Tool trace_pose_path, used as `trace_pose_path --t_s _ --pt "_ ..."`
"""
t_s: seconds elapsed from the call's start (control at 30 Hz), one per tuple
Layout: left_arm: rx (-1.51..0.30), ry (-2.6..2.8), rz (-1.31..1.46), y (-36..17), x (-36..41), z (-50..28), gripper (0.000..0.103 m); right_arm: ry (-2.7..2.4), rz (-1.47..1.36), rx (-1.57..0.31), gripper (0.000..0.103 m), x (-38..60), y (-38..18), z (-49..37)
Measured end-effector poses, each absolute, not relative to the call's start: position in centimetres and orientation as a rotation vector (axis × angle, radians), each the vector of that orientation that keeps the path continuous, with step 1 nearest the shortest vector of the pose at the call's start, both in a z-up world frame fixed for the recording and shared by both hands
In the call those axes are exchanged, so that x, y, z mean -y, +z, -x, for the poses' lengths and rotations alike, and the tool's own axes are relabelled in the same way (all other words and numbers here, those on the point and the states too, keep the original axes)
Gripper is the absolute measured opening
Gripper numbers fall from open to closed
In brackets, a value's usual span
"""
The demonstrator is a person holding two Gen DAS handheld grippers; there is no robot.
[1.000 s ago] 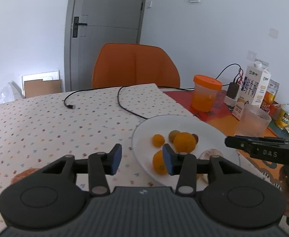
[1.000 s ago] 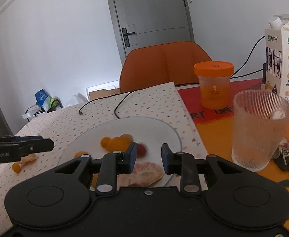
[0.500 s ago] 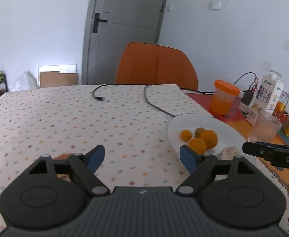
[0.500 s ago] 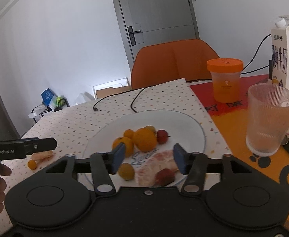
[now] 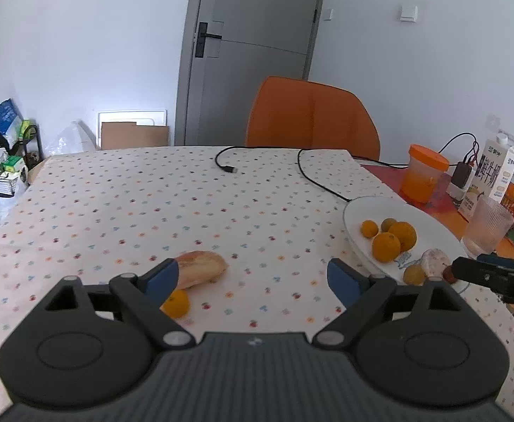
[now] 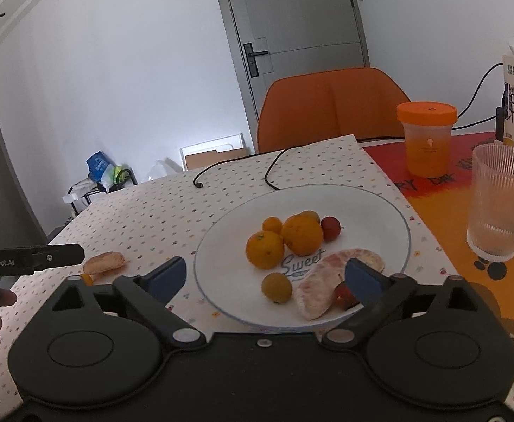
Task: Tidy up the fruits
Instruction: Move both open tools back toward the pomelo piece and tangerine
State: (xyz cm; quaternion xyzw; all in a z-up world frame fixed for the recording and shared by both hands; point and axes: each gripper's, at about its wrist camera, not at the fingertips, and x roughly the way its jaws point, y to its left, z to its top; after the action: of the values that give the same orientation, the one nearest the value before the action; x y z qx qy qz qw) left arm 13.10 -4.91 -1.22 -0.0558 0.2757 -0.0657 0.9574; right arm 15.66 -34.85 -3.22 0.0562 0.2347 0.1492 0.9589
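Both my jaws spread wide over the tabletop (image 5: 116, 211), holding nothing

Leftmost, my left gripper (image 5: 253, 276) hangs above a pomelo segment (image 5: 200, 268) and a small orange fruit (image 5: 176, 303) lying on the dotted cloth, well apart from the plate (image 6: 380, 204); further right, my right gripper (image 6: 265, 274) hovers at the plate's near rim, where two oranges (image 6: 300, 234), small kumquats (image 6: 276, 286), red fruits (image 6: 331, 228) and a peeled pomelo piece (image 6: 322, 281) lie; a ribbed glass (image 6: 499, 204) stands just beside it
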Motion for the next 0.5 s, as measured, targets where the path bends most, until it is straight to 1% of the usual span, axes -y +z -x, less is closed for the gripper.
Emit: trace_pose_path --t_s 0.07,0.5 --pt "-0.559 -0.125 0.117 -1.2 4.4 -12.6 0.091 0.293 -0.112 -0.473 0.103 34.5 -3.2 -15.2" --pt "-0.571 -0.054 0.138 -1.9 1.5 -10.3 0.092 0.328 -0.089 -0.488 0.103 31.4 -3.2 -13.8"
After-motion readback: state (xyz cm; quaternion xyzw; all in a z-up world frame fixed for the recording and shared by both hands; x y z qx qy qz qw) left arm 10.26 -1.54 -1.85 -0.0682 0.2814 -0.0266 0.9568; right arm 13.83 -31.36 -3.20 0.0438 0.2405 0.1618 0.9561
